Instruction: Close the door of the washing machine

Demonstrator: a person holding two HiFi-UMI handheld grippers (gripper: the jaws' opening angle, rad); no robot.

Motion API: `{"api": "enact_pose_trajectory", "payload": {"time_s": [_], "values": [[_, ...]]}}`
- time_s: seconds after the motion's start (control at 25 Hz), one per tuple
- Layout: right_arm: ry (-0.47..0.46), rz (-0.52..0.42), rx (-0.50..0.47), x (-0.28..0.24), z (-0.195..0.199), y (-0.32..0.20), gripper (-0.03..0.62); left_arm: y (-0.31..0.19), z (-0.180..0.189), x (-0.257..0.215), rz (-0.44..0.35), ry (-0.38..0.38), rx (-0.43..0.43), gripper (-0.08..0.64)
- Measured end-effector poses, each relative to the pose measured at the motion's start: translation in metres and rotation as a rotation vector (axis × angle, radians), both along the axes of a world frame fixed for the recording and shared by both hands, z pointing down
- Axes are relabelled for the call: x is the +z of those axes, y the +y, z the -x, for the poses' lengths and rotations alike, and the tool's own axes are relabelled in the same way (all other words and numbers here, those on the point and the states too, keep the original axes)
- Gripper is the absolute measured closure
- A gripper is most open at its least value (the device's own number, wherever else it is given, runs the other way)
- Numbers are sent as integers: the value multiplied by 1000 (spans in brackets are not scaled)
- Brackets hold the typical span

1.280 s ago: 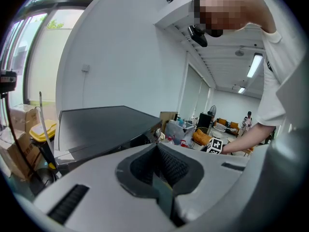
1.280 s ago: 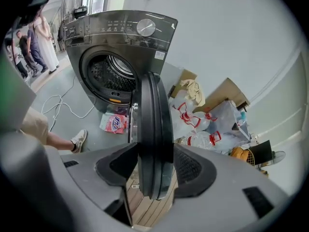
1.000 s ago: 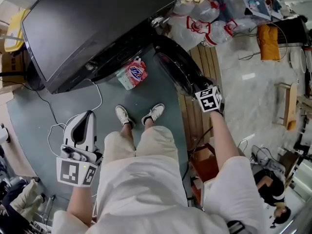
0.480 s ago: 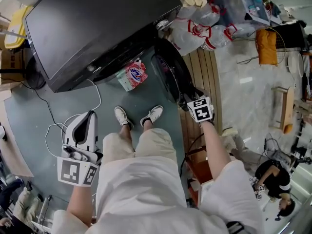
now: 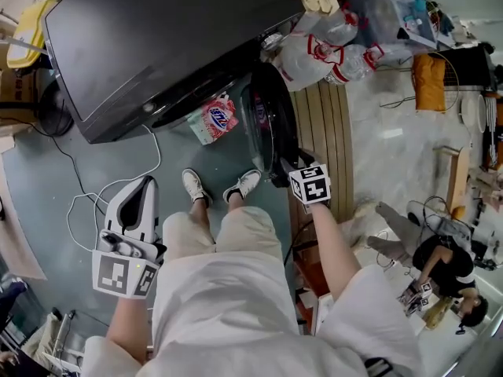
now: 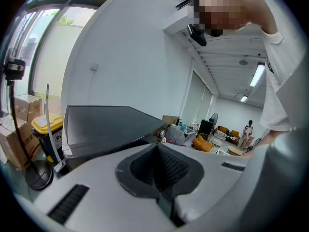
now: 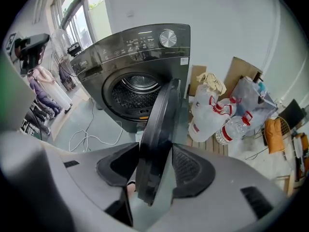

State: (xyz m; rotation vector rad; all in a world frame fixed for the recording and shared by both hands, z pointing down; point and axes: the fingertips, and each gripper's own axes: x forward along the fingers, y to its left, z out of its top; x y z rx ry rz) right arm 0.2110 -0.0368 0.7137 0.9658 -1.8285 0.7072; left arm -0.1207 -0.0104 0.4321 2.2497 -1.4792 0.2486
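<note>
The dark washing machine (image 5: 157, 45) stands ahead of me, its drum (image 7: 137, 93) open to view. Its round glass door (image 5: 267, 124) stands roughly half open, edge-on to me. My right gripper (image 5: 284, 176) is at the door's outer edge. In the right gripper view the door rim (image 7: 159, 124) runs between the two pads, with my right gripper (image 7: 153, 166) shut on it. My left gripper (image 5: 140, 185) hangs low at the left, away from the machine. Its jaws (image 6: 159, 170) are shut with nothing in them, and the machine's top (image 6: 111, 124) lies beyond.
A pink detergent pack (image 5: 214, 118) lies on the floor below the machine's front. Water bottles and bags (image 5: 330, 49) crowd a wooden pallet (image 5: 322, 124) right of the door. A white cable (image 5: 102, 199) loops on the floor. My feet (image 5: 196, 185) stand close by, and a person (image 5: 440, 265) crouches far right.
My right gripper has moved left with the door in its grip, and the door has swung toward the machine's opening. The left gripper has stayed in place.
</note>
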Motion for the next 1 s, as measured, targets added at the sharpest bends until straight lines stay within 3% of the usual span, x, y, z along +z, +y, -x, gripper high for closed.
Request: {"api": "enact_pose_trajectory", "payload": {"time_s": [0.28,0.72,1.0], "values": [[-51,44,1,0,31,9,376,2,14,0,-4,13,-31,554],[-93,83,-77,1,85,16,379,16,38,-2,-12,15,-100,554],[-135,93,-21,-1,116,14,371,31,55,-8,-19,14,-152,554]]}}
